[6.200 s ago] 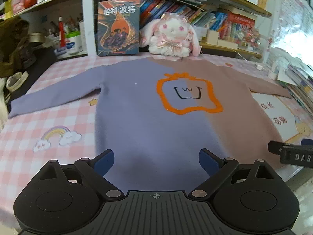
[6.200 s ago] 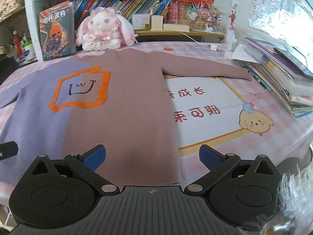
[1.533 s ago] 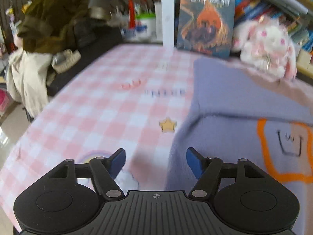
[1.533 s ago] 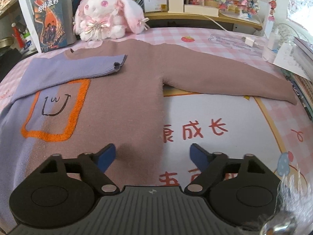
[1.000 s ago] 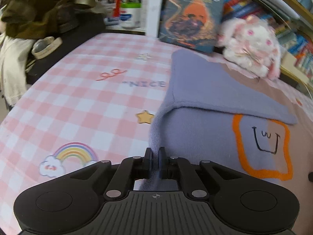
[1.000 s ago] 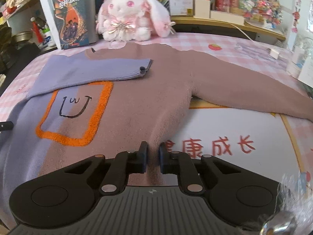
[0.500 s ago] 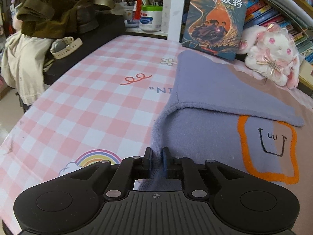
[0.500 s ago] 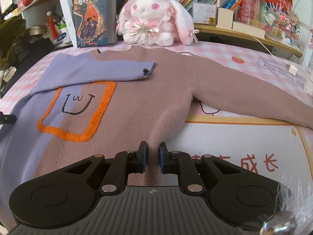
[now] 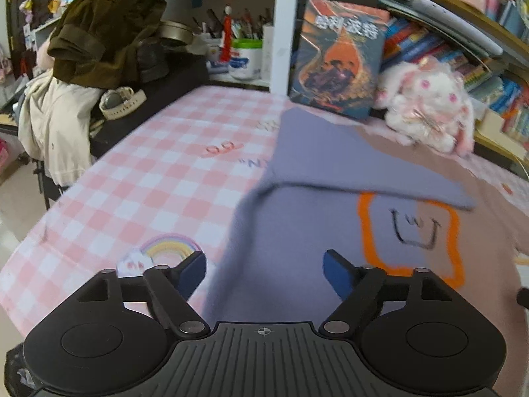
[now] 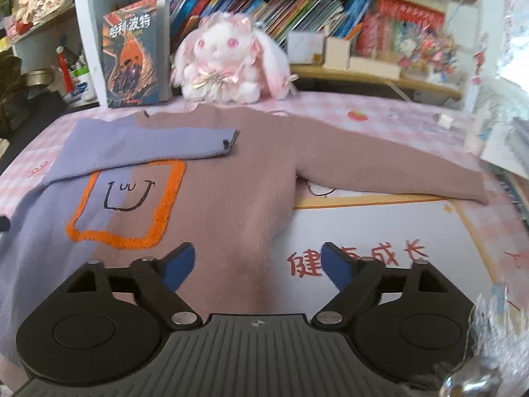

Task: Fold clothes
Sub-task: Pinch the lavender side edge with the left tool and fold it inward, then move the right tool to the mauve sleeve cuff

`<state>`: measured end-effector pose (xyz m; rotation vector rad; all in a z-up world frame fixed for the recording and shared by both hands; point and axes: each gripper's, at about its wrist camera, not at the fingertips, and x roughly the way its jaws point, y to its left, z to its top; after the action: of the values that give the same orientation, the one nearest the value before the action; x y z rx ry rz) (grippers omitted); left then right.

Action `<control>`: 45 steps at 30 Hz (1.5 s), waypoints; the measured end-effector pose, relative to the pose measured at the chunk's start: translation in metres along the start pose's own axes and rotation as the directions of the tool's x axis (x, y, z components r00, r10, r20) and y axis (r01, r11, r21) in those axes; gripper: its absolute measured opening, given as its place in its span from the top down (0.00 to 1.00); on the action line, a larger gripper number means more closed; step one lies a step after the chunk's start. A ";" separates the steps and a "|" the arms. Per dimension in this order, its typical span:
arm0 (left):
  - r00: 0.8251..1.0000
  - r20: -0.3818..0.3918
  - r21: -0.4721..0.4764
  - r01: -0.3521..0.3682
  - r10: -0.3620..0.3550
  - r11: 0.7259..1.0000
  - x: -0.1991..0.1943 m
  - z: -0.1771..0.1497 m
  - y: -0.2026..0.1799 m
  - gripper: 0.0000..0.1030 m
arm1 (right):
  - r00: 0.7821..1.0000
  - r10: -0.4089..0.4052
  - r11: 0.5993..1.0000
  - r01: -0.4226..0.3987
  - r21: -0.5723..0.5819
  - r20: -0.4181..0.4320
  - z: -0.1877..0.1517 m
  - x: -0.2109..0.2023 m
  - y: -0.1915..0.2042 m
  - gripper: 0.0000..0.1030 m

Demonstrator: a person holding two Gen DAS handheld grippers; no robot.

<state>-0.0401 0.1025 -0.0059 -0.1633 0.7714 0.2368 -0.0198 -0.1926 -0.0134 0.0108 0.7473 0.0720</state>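
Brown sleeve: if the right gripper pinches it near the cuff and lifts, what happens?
The brown sleeve lies flat and limp, so it probably drapes and sags. The sweater looks fuzzy, so the pads likely hold it. The right gripper is open, touching nothing.

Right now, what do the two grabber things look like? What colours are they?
Both look alike. The left gripper and the right gripper have black bodies with ribbed grey middles, round black discs on each side, silver screws, a small crosshair mark and blue fingertips. No arms, sleeves or cables show.
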 end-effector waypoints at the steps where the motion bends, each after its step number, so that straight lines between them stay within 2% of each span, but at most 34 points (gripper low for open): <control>1: 1.000 0.003 0.021 0.020 -0.020 1.000 -0.004 -0.005 -0.002 0.15 | 1.000 -0.013 1.000 0.012 0.003 0.004 -0.002 -0.004 0.004 0.16; 2: 0.999 0.005 0.048 0.041 -0.041 0.998 -0.008 -0.009 -0.003 0.14 | 1.000 -0.022 1.000 0.022 0.004 0.005 -0.006 -0.009 0.008 0.13; 5: 0.996 0.002 0.127 0.084 -0.085 0.988 -0.018 -0.022 -0.002 0.11 | 0.999 -0.036 0.999 0.036 -0.016 -0.012 -0.021 -0.020 0.024 0.13; 10: 0.992 -0.018 0.117 0.123 -0.122 0.986 -0.023 -0.036 0.012 0.11 | 0.998 -0.059 0.998 0.059 -0.036 0.018 -0.042 -0.050 0.042 0.12; 16: 0.990 -0.051 0.107 0.138 -0.133 0.985 -0.022 -0.046 0.017 0.11 | 0.991 -0.132 0.991 0.132 -0.004 -0.010 -0.060 -0.067 0.040 0.12; 26: 0.993 -0.043 0.081 0.116 -0.113 0.990 -0.017 -0.043 0.008 0.10 | 0.989 -0.146 0.989 0.146 -0.003 -0.005 -0.061 -0.070 0.029 0.12; 31: 0.996 -0.039 0.069 0.083 -0.081 0.994 -0.011 -0.040 -0.011 0.10 | 0.991 -0.131 0.991 0.131 -0.002 -0.001 -0.053 -0.059 0.009 0.12; 36: 0.998 -0.058 0.049 0.027 -0.024 0.998 0.000 -0.040 -0.047 0.10 | 0.995 -0.099 0.995 0.099 -0.002 0.006 -0.040 -0.043 -0.028 0.12; 45: 0.999 -0.015 0.038 -0.030 0.031 0.999 -0.004 -0.039 -0.128 0.10 | 0.997 -0.075 0.995 0.075 0.061 0.006 -0.001 -0.005 -0.129 0.12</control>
<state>-0.0341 -0.0299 -0.0232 -0.1183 0.7941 0.2499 -0.0159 -0.3215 -0.0154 0.0410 0.7407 -0.0225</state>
